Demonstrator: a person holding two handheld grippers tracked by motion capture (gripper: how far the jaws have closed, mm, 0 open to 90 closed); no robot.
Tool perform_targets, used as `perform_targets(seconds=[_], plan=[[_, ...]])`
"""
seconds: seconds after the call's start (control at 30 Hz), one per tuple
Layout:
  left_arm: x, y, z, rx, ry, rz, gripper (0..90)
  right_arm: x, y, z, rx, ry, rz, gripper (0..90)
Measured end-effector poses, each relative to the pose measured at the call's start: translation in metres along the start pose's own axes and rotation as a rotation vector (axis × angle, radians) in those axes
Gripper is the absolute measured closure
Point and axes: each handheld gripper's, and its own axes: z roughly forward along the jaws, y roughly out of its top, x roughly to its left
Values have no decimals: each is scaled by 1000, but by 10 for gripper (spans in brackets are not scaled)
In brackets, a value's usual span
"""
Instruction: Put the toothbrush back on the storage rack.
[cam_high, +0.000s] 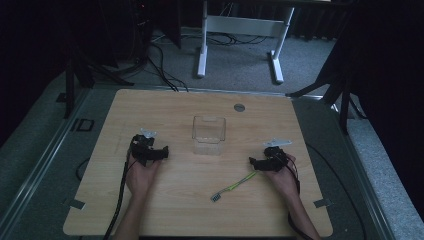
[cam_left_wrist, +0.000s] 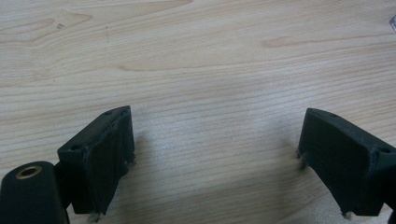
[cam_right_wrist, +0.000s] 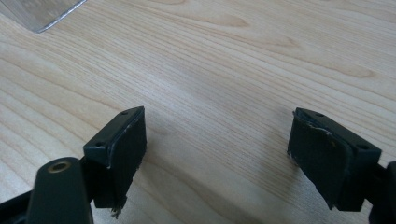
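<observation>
A: Biggest first: the tabletop (cam_high: 170, 210), pale wood with rounded corners, sits on grey floor (cam_high: 240, 65) in a dark room. A white desk frame (cam_high: 240, 25) stands beyond the far edge.

B: And near the middle?

A: A clear box (cam_high: 209, 135), upright, open at the top, a little toward the far side. Its corner just shows at the top left of the right gripper view (cam_right_wrist: 39, 11).

B: The hands?

A: Both come in from the near edge. The left hand (cam_high: 141, 175) holds the left hand-held gripper (cam_high: 159, 153), left of the box and pointing right toward it. The right hand (cam_high: 285, 177) holds the right hand-held gripper (cam_high: 256, 162), right of the box and nearer us, pointing left.

B: Jaws?

A: In the left gripper view the left hand-held gripper (cam_left_wrist: 215, 158) has its jaws spread wide, with bare wood grain between them. It's the same in the right gripper view: the right hand-held gripper (cam_right_wrist: 217, 154) is wide apart and holds nothing. One pad (cam_right_wrist: 322, 158) looks frayed along its top edge.

B: Anything small?

A: A thin green-handled item, probably a toothbrush (cam_high: 234, 186), though it's too dim to be sure. It lies diagonally on the wood, its upper end near the right hand-held gripper's tips and its dark head end toward the near edge. Smallest is a grey round cap (cam_high: 239, 107) set in the tabletop by the far edge, behind the box.
</observation>
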Motion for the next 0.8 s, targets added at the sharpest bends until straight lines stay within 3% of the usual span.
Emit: perform_targets(seconds=[0.23,0.47,0.8], plan=[[0,-2,-2,-1,8,-7,114,-1,4,-1,45,14,-18,190],[0,-2,-2,-1,9,-8,115,-4,1,-6,25,37,-13,275],[0,-3,-3,-1,10,-11,116,-5,2,-16,33,37,-50,278]])
